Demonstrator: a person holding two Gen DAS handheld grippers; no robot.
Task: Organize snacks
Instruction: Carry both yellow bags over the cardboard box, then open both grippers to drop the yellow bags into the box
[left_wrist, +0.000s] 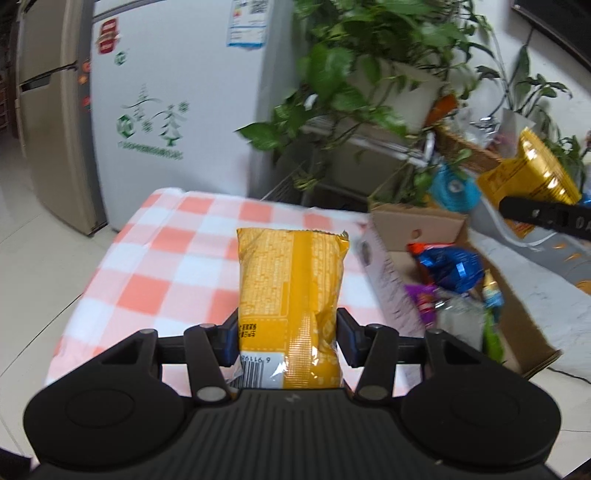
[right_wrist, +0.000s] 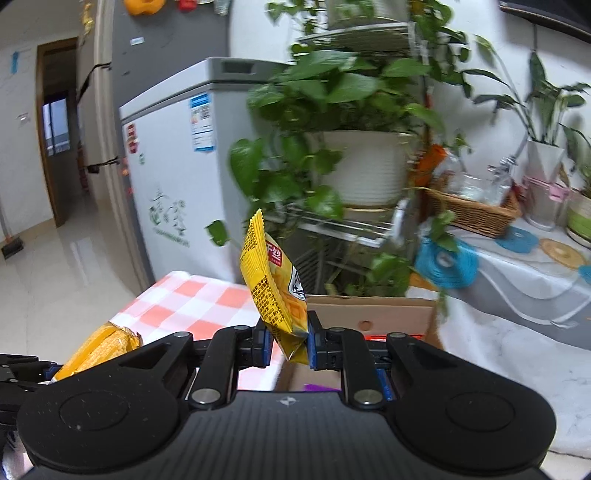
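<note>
Each gripper was clamped on a yellow snack bag: left gripper (left_wrist: 287, 338), right gripper (right_wrist: 289, 341). The box (left_wrist: 517, 317) held some snacks already.

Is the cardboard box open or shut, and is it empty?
Open and not empty. The box has its flaps folded out, and a blue packet and a purple packet lie inside.

A white chest freezer (left_wrist: 173, 110) stands behind the checked tablecloth (left_wrist: 155, 258), beside leafy potted plants (right_wrist: 332, 122)
</note>
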